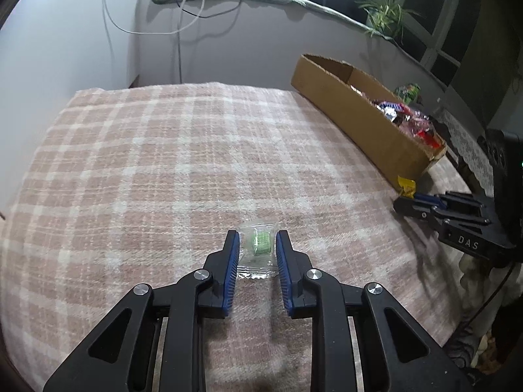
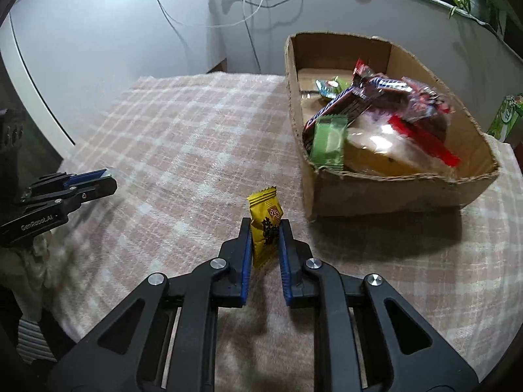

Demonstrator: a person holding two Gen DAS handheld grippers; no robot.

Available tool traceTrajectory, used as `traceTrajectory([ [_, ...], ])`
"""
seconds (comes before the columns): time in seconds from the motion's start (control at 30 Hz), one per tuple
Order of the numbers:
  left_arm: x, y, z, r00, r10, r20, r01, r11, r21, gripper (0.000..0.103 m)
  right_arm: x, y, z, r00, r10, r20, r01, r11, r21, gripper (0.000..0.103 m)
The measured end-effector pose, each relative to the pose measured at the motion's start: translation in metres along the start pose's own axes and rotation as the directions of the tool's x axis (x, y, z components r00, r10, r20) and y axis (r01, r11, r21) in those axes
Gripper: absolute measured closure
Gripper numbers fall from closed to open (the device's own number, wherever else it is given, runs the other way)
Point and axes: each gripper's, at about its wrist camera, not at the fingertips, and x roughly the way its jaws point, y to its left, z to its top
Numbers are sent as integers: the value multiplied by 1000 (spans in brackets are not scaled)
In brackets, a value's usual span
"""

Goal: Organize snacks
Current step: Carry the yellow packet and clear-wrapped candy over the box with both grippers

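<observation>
The left hand-held gripper (image 1: 256, 247) stands apart, its blue pads flanking a clear packet with a green sweet (image 1: 258, 251) lying flat on the plaid-covered bench (image 1: 163, 163). The film is thin and slick, so closing could pinch only the wrapper edge or skid it away. The right hand-held gripper (image 2: 265, 233) is clamped on a yellow candy (image 2: 264, 225), with the cardboard box (image 2: 385, 192) at two o'clock; held low, the candy could pivot and drop short of the rim.
</observation>
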Motion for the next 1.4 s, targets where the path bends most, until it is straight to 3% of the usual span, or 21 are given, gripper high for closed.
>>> traceTrajectory([
  [0.37,-33,-14,16,997,-3,82,2,1000,3,82,-53,-17,14,995,8,102,-8,1000,6,88],
  [0.73,-37,-41,54,988,-19,151,14,999,33,82,-84,-46,36,986,-26,167,23,1000,20,88],
  [1.13,-27,-88,102,980,-27,200,-4,989,150,82,-80,-76,77,979,-62,194,62,998,7,88],
  [1.4,0,-106,128,982,-49,183,13,982,190,82,-61,-102,106,981,-60,184,55,998,36,88],
])
